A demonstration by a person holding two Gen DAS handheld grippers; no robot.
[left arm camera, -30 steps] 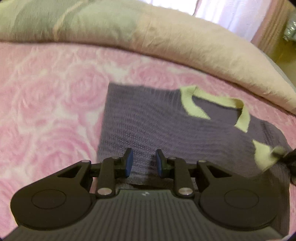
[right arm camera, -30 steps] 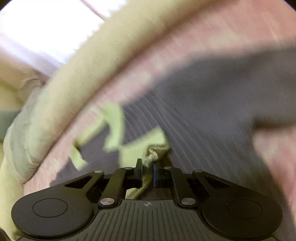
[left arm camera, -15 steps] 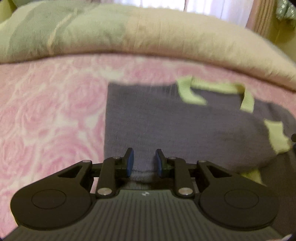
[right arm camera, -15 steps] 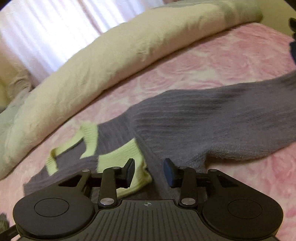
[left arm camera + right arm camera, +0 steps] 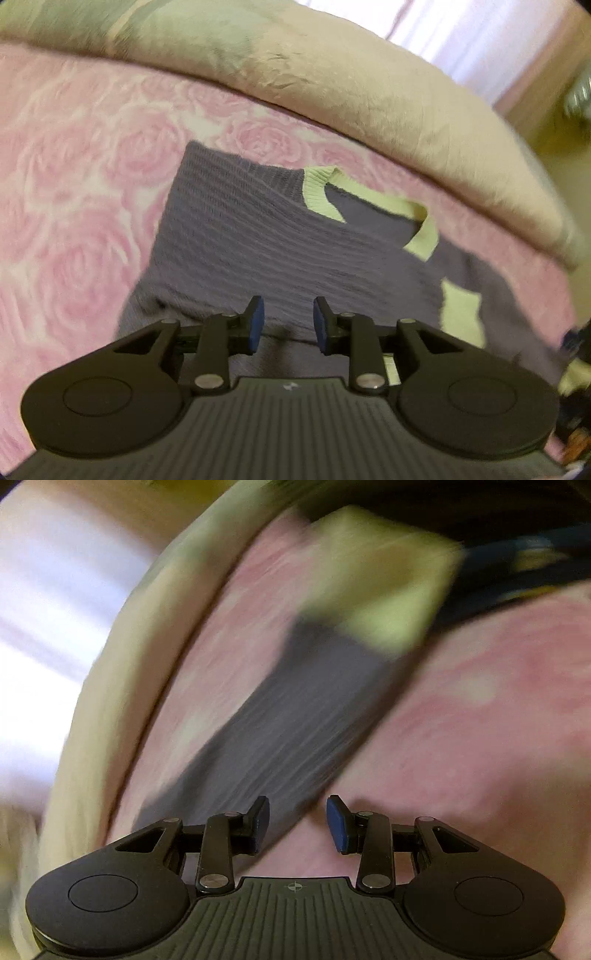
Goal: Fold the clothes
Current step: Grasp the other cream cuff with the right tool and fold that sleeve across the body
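A grey-purple knit sweater (image 5: pixel 266 243) with lime-green collar (image 5: pixel 421 240) and cuff (image 5: pixel 461 314) lies on the pink rose-patterned bedspread (image 5: pixel 74 206), one sleeve folded across its body. My left gripper (image 5: pixel 287 321) is open and empty, just above the sweater's near folded edge. In the blurred right wrist view a grey sleeve (image 5: pixel 295 716) with a lime-green cuff (image 5: pixel 391 602) stretches away over the bedspread (image 5: pixel 480 716). My right gripper (image 5: pixel 298 819) is open and empty at the sleeve's near end.
A long cream and green rolled quilt (image 5: pixel 332 77) runs along the far edge of the bed, also in the right wrist view (image 5: pixel 122 657). Bright curtains (image 5: pixel 461 40) hang behind it. A dark blurred object (image 5: pixel 524 554) crosses the right view's top right.
My right gripper let go of the green cuff, opened, and has swung fast to another part of the sweater; its view is motion-blurred. My left gripper stays open and shifted slightly.
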